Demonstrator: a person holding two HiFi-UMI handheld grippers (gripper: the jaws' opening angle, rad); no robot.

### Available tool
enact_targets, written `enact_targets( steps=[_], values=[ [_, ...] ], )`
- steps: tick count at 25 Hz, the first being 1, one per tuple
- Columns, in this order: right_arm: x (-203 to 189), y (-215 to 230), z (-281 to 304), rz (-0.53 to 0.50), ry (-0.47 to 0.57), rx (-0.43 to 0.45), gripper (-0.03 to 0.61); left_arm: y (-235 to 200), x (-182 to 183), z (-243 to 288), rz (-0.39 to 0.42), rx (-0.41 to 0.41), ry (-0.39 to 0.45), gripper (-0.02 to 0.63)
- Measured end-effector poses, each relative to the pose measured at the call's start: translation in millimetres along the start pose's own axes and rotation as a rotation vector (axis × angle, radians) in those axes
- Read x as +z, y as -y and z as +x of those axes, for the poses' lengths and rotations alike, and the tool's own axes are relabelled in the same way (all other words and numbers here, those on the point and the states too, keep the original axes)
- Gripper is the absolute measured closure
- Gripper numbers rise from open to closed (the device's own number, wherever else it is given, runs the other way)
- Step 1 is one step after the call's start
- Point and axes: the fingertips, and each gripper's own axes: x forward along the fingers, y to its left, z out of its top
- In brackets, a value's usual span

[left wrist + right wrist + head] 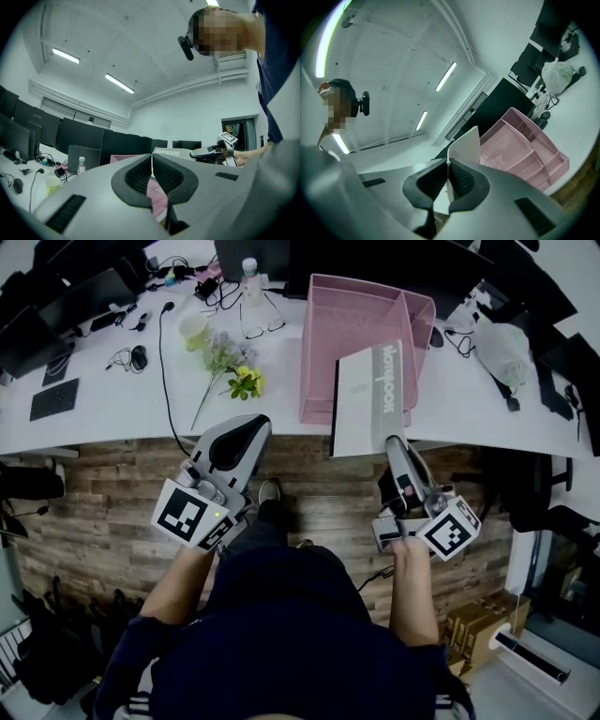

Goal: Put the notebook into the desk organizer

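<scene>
Right gripper (393, 440): clamped on the near edge of the notebook (366, 399), pads pressed to either face, jaws nearly together.
Notebook: white cover with a grey strip of lettering along its right side; raised off the worktop (103, 418), near end hanging past the worktop's near edge, far end overlapping the near right corner of the desk organizer (347, 334).
Contact with organizer: hard to tell from above, possibly just clear of the rim.
Desk organizer: pink mesh, standing at the middle of the worktop toward the far edge, compartments open upward, no notebook inside.
Left gripper (251, 422): jaws closed together with nothing between them; held over the wooden floor (309, 493) just off the worktop's near edge, left of the organizer.
Flowers (234, 371): lying on the worktop left of the organizer, stems pointing toward the near edge.
Cup (194, 329): beyond the flowers, toward the far edge.
Bottle (249, 277): upright near the far edge, left of the organizer.
Plastic bag (506, 352): toward the worktop's right end, well apart from the organizer.
</scene>
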Motion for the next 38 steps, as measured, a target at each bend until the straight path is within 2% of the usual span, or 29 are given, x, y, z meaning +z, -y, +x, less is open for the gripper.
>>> enact_targets(
  steps=[19, 28, 38],
  values=[
    [16.4, 23.9, 80.2, -0.024, 0.030, -0.109, 0.568, -95.7, -3.1, 47.5, -0.043, -0.087, -0.026, 0.581],
    [16.5, 33.0, 90.0, -0.011, 0.031, -0.124, 0.568, -106.5, -3.2, 58.2, -0.046, -0.108, -0.034, 0.583],
    [14.3, 52.8, 93.3, 0.048, 0.009, -0.104, 0.568, -107.7, -11.4, 68.1, -0.044, -0.073, -0.065, 0.581]
  ],
)
